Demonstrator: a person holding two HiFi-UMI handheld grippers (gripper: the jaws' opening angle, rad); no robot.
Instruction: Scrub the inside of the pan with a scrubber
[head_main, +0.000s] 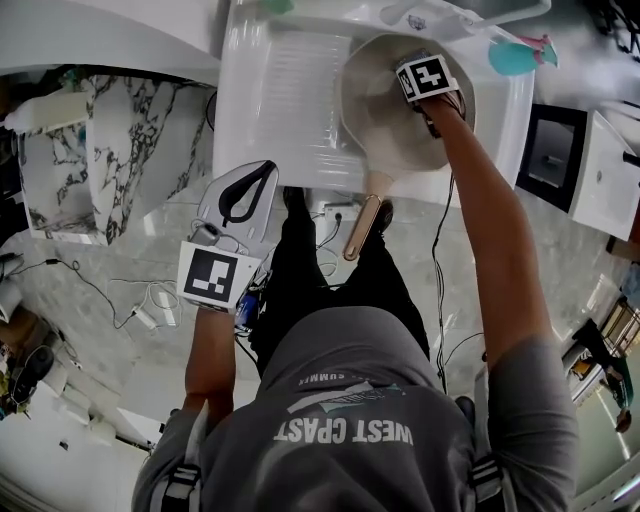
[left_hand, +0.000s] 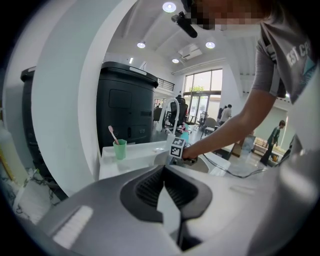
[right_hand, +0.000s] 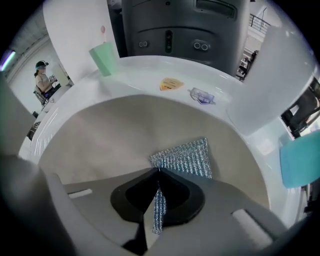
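A beige pan (head_main: 385, 120) lies in the white sink (head_main: 270, 100), its long handle (head_main: 362, 215) pointing toward me. My right gripper (head_main: 430, 80) reaches down into the pan. In the right gripper view the gripper (right_hand: 158, 170) is shut on a silvery blue mesh scrubber (right_hand: 187, 157), which lies flat against the pan's inner wall (right_hand: 110, 135). My left gripper (head_main: 268, 168) hangs in front of the sink, apart from the pan. Its jaws (left_hand: 164, 167) are shut with nothing between them. From the left gripper view the right gripper's marker cube (left_hand: 177, 147) shows over the sink.
A green cup (right_hand: 104, 58) with a toothbrush stands on the sink's far rim, near a yellow scrap (right_hand: 171, 84) and a clear wrapper (right_hand: 202, 95). A teal piece (head_main: 512, 57) lies at the sink's right edge. Cables (head_main: 150, 300) trail over the marble floor.
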